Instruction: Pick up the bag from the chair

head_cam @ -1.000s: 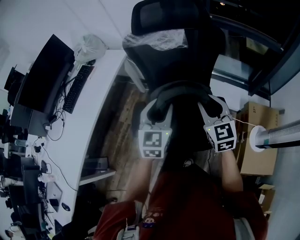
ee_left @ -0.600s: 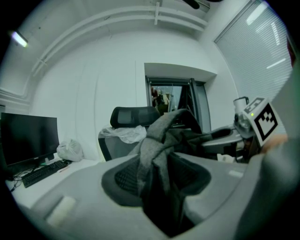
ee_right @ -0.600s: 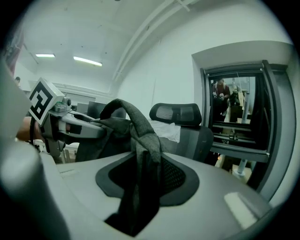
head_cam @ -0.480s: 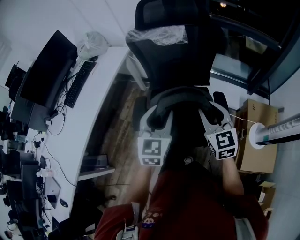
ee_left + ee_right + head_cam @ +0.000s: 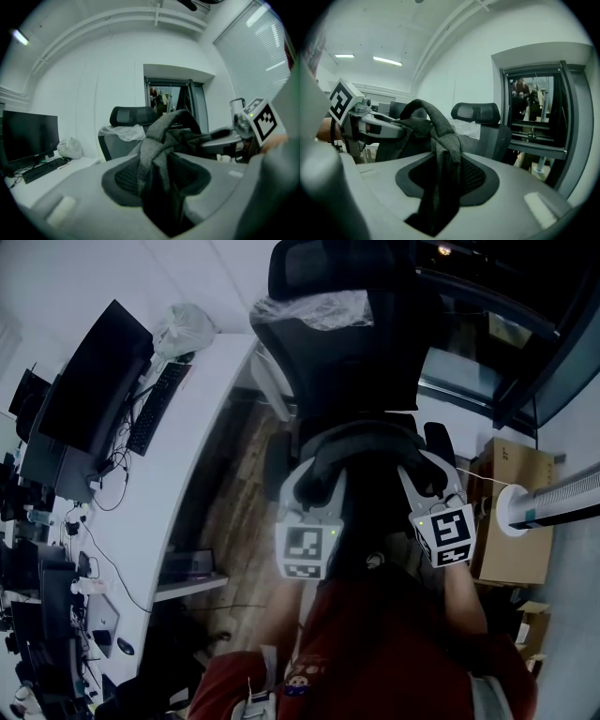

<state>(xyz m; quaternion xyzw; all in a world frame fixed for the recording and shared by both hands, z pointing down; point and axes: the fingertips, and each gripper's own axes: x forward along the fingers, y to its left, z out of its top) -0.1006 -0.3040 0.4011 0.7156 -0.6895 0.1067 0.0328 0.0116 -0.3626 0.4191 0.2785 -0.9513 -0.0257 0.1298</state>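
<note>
The left gripper (image 5: 312, 476) and right gripper (image 5: 424, 465) are each clamped on a bunched fold of the dark grey fabric bag (image 5: 367, 439). The bag hangs between them in front of the black mesh office chair (image 5: 342, 362), and whether it clears the seat is hidden. Raise both hands level and together so neither fold slips; compared with a second ago, both grippers sit slightly nearer your body, the grasp unchanged.
</note>
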